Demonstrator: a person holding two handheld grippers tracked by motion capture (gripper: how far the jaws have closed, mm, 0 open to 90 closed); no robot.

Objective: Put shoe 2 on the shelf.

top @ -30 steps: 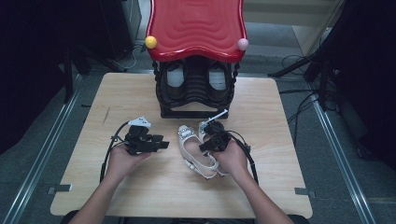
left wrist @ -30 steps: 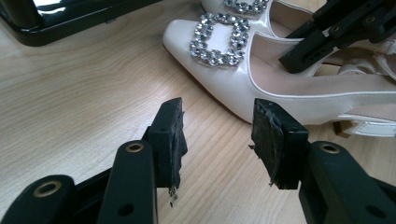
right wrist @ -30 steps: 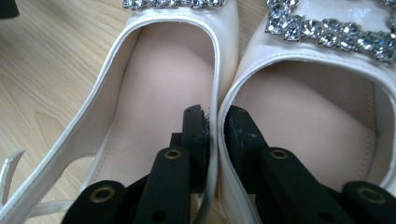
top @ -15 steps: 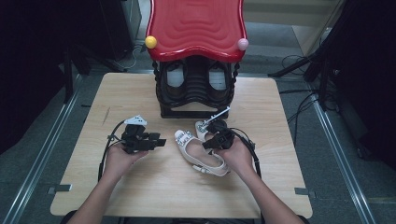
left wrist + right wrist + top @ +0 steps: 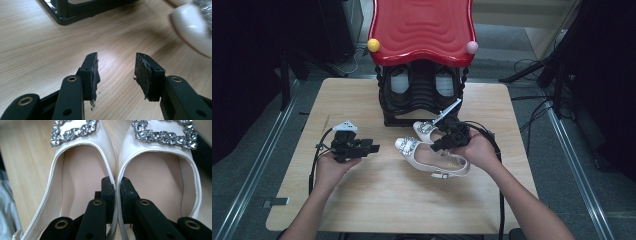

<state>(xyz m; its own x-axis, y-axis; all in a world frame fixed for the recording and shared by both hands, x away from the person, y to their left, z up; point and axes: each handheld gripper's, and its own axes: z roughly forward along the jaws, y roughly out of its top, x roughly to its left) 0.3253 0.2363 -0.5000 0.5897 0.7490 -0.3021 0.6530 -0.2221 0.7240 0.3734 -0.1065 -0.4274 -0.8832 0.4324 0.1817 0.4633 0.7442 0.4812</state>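
A pair of white shoes with rhinestone buckles [image 5: 432, 159] lies side by side in front of the rack. My right gripper [image 5: 443, 141] has just been closing and is now shut on the two touching inner sides of the shoes. In the right gripper view its jaws [image 5: 117, 186] pinch the left shoe's wall [image 5: 82, 170] against the right shoe's wall [image 5: 157, 172]. My left gripper [image 5: 373, 146] hovers over the table to the left of the shoes, open and empty. In the left gripper view its pads [image 5: 116, 72] stand apart over bare wood, with a shoe toe [image 5: 192, 27] at the upper right.
A black shoe rack with a red wavy top [image 5: 422, 30] stands at the back middle of the wooden table [image 5: 362, 210], with white shoes [image 5: 400, 80] on its shelf. Its base [image 5: 75, 12] lies ahead of the left gripper. Cables trail from both grippers.
My right gripper has risen and moved toward the rack, taking the pinched pair of shoes with it. My left hand has shifted a little to the left.
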